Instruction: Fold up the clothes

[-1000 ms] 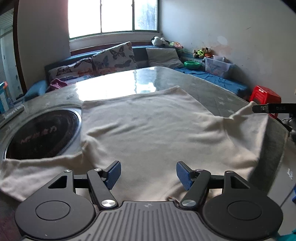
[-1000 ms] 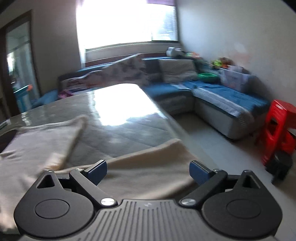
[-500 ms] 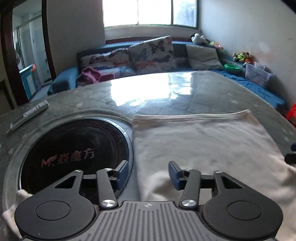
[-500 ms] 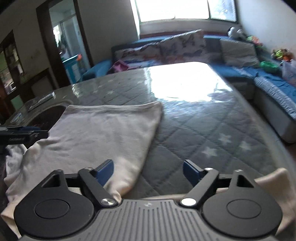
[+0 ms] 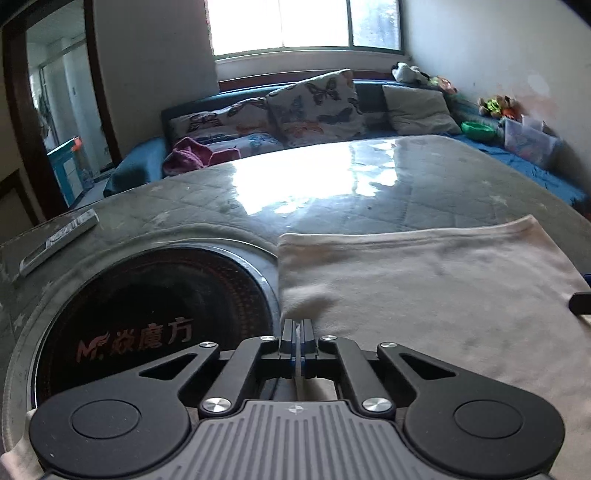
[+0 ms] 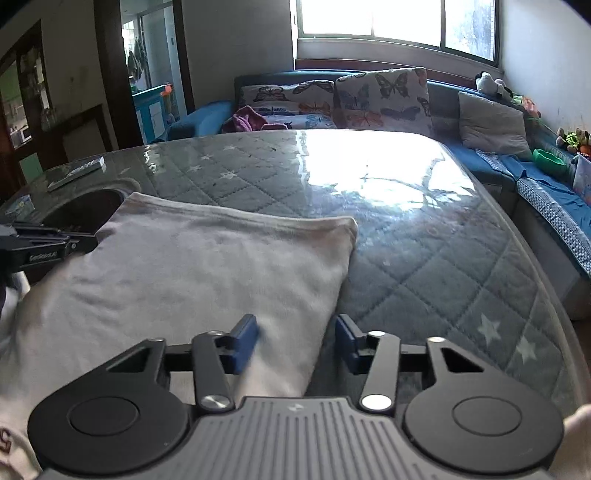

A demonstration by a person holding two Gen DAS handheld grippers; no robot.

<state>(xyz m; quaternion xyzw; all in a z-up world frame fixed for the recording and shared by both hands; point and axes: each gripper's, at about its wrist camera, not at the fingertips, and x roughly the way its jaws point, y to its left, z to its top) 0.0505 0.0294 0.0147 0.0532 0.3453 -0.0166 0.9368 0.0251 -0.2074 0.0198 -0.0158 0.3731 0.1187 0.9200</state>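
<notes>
We look low and close across the table (image 5: 369, 192) toward the window (image 6: 399, 18) from both wrists, sharing the sofa (image 5: 369, 96).

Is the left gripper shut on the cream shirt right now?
Yes. The left gripper is shut, its blue pads pinching an edge of the cream shirt.

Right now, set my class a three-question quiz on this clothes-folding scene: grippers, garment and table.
1. True or false: the left gripper is shut on the cream garment.
2. The right gripper is: A shut, B open over the garment's right edge, C out of view.
3. Fill in: beside the garment's left edge, the table holds a round black ____.

Key: 1 true; 2 B; 3 cooktop.
</notes>
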